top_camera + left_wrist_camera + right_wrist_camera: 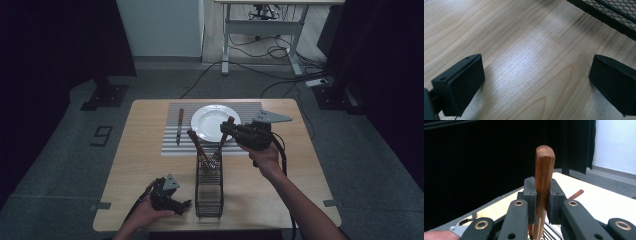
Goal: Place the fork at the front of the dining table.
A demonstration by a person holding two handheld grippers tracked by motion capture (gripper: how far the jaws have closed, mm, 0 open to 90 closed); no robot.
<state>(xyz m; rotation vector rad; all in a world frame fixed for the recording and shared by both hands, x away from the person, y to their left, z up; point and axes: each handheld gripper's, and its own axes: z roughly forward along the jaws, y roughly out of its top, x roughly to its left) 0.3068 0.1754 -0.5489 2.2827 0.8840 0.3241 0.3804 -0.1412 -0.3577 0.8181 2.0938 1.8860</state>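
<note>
Surface: wooden table (150, 150) with a striped placemat (172, 147) at its far side.
Placemat contents: white plate (210, 120); knife (180, 126) to its left.
Wire basket (209, 187): upright near the front edge, holding another wooden-handled utensil (196, 144).
Right gripper (226, 129): jaws clamped on a wooden-handled utensil (544, 173), raised above the basket's far end.
Left gripper (186, 204): jaws apart, empty, low over the table just beside the basket.

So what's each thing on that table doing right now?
right gripper: shut on the wooden-handled utensil
wooden-handled utensil: clamped, handle upright
left gripper: open, over bare table
wire basket: upright, utensils leaning in its far end
plate: empty, on the striped mat
knife: flat on mat, left of plate
</note>
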